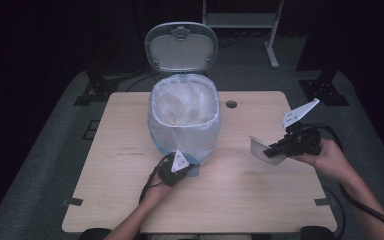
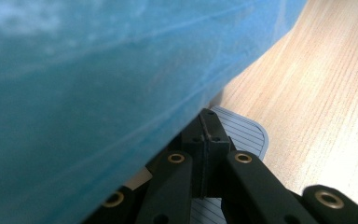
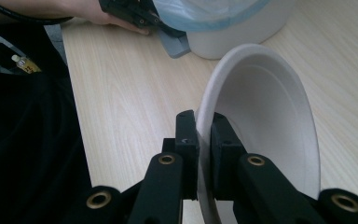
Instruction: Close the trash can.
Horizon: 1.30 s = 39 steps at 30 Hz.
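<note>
A white pedal bin [image 1: 184,120] lined with a translucent bluish bag [image 2: 98,93] stands mid-table with its lid [image 1: 181,46] raised. My left gripper [image 1: 189,170] is shut with nothing between its jaws. Its tips [image 2: 208,126] rest over the bin's grey ribbed pedal [image 2: 249,135] at the front of the bin. My right gripper [image 1: 270,149] is off to the right, above the table, shut on the rim of a white paper bowl [image 1: 258,147]. In the right gripper view the bowl [image 3: 265,102] stands on edge between the pads [image 3: 186,135], its hollow turned right.
The wooden table [image 1: 130,165] has a round cable hole [image 1: 231,104] behind the bin. Dark floor and stand legs [image 1: 272,50] surround it. From the right gripper view, the bin [image 3: 242,28], the pedal [image 3: 175,44] and the other hand [image 3: 98,16] lie ahead.
</note>
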Tool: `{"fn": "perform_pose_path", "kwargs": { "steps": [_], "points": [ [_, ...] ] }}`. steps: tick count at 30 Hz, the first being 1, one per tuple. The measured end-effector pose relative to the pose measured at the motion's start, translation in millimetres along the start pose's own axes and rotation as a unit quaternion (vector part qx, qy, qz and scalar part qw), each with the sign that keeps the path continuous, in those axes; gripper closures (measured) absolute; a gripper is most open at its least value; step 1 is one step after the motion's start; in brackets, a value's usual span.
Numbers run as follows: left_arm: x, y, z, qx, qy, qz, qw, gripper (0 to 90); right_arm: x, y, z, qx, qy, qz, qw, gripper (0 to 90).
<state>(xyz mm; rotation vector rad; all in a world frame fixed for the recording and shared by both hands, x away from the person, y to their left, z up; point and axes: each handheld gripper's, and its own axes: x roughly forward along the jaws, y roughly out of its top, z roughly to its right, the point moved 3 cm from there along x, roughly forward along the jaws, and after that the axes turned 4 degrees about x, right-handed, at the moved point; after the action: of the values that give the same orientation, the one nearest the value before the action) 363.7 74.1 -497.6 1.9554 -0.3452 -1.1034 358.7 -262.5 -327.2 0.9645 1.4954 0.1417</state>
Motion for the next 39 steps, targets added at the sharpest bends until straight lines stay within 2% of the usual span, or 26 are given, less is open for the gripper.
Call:
{"fn": "perform_pose_path", "kwargs": {
  "steps": [19,39],
  "points": [
    [0.2,0.2,0.3,-0.002,-0.002,0.001,1.0,90.0,-22.4,22.4,-2.4,-0.011,-0.008,0.012,0.9998,83.4],
    [0.3,0.1,0.3,-0.002,-0.002,0.002,1.0,90.0,-40.7,55.0,-13.4,-0.04,-0.016,0.015,0.9989,83.3]
  ]
}}
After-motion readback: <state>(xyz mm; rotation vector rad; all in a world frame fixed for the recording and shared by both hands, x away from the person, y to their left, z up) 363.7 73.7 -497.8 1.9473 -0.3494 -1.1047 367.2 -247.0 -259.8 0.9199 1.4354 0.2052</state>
